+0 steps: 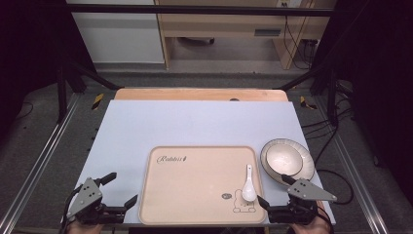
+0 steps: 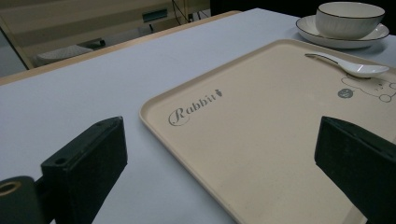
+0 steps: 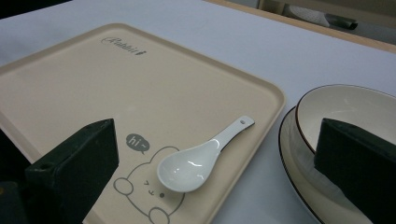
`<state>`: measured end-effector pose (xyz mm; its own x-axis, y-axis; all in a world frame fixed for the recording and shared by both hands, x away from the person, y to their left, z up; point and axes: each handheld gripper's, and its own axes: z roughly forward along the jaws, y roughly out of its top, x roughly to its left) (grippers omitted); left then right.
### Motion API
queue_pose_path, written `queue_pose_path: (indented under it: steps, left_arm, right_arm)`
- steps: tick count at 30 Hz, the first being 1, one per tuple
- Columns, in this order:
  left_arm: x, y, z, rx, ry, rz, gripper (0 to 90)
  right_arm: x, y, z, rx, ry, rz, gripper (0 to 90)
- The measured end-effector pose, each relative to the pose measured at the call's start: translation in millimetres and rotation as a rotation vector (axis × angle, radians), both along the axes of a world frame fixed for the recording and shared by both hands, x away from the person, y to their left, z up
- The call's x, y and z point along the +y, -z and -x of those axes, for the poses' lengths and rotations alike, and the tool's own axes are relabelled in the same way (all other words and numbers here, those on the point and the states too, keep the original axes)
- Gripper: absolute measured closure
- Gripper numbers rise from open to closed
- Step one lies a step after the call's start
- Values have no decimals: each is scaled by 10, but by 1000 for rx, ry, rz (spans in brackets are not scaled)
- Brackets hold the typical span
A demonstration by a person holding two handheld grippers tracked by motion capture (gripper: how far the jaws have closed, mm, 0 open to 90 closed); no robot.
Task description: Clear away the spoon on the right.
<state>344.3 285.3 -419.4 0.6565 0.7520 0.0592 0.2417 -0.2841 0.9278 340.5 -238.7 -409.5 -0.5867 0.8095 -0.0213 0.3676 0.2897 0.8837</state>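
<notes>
A beige tray (image 1: 195,190) printed with "Rabbit" and a cartoon bunny lies at the table's near middle. On its right part rests a white ceramic spoon (image 1: 249,187), handle pointing away. Just right of the tray, a cream bowl (image 1: 284,158) sits on a dark-rimmed plate (image 1: 307,168). My left gripper (image 1: 122,188) hovers open at the tray's near left corner, with the tray (image 2: 261,154) between its jaws. My right gripper (image 1: 273,189) is open at the near right corner, facing the spoon (image 3: 191,168) and the bowl (image 3: 345,112). Neither holds anything.
A pale blue-white sheet (image 1: 195,122) covers the wooden table (image 1: 199,93), with bare room behind and left of the tray. Metal frame rails (image 1: 44,156) run along both sides, and cables (image 1: 336,175) trail on the floor at the right. Wooden furniture (image 1: 224,24) stands beyond the table.
</notes>
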Motion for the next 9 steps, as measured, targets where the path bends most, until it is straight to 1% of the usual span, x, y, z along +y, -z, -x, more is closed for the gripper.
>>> queue_pose_path:
  steps: [9]
  left_arm:
    - [-4, 1, -6, 2, -1, -5, 20]
  right_arm:
    - [-75, 52, 16, 21, 31, 7, 1]
